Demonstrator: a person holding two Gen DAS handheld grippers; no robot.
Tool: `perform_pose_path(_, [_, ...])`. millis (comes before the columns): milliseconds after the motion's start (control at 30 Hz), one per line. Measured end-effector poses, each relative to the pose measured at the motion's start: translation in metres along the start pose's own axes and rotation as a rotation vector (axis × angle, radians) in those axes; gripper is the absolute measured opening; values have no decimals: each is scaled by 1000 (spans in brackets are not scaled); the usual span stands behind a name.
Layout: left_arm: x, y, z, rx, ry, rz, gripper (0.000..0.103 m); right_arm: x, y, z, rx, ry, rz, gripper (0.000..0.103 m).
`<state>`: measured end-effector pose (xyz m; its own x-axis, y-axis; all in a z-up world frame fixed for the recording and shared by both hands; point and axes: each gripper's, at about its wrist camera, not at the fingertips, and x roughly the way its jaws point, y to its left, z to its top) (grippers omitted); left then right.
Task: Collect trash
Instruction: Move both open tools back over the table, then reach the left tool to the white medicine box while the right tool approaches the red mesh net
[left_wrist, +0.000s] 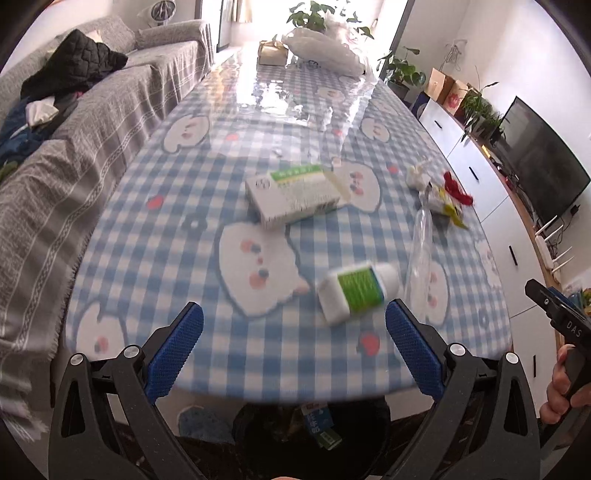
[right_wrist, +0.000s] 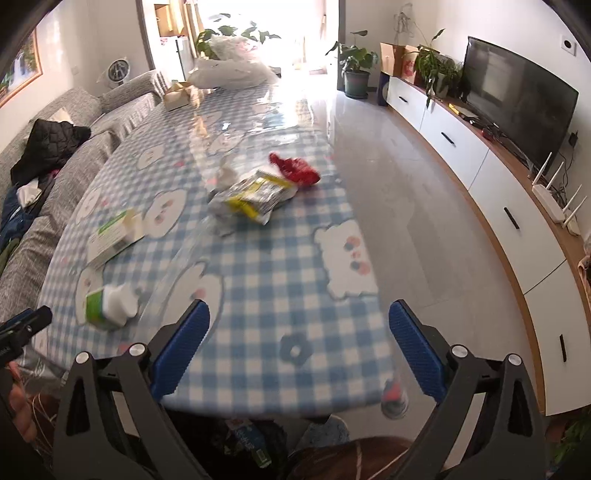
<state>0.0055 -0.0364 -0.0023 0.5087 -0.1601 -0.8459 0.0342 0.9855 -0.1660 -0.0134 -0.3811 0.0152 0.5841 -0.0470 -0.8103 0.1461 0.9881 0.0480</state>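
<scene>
Trash lies on a table with a blue checked cloth (left_wrist: 155, 258) (right_wrist: 280, 266). A white bottle with a green label (left_wrist: 356, 291) (right_wrist: 109, 306) lies on its side near the front edge. A white and green box (left_wrist: 291, 194) (right_wrist: 110, 240) lies mid-table. A yellow and silver wrapper (left_wrist: 445, 205) (right_wrist: 255, 197), a red wrapper (left_wrist: 456, 188) (right_wrist: 295, 168), a crumpled tissue (left_wrist: 417, 175) and a clear plastic bottle (left_wrist: 421, 251) lie to the right. My left gripper (left_wrist: 293, 332) is open and empty just short of the white bottle. My right gripper (right_wrist: 299, 332) is open and empty over the front edge.
A black bin with trash in it (left_wrist: 314, 432) (right_wrist: 247, 443) stands under the table's front edge. A grey sofa (left_wrist: 55, 166) runs along the left. A white cabinet with a TV (right_wrist: 517, 107) stands on the right. White bags (left_wrist: 325, 48) and a box lie at the far end.
</scene>
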Motion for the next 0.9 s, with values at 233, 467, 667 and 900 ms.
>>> perform_pose_path(233, [25, 4, 38, 31, 25, -9, 97, 23, -10, 35, -2, 3, -31, 93])
perform_pose_path(467, [58, 5, 69, 78, 16, -16, 96, 54, -15, 63, 10, 22, -37, 89])
perform_pose_path(667, [83, 12, 92, 93, 39, -29, 96, 82, -22, 84, 32, 43, -46, 89])
perform_pose_path(900, [102, 8, 103, 170, 42, -20, 96, 113, -23, 106, 37, 61, -52, 84])
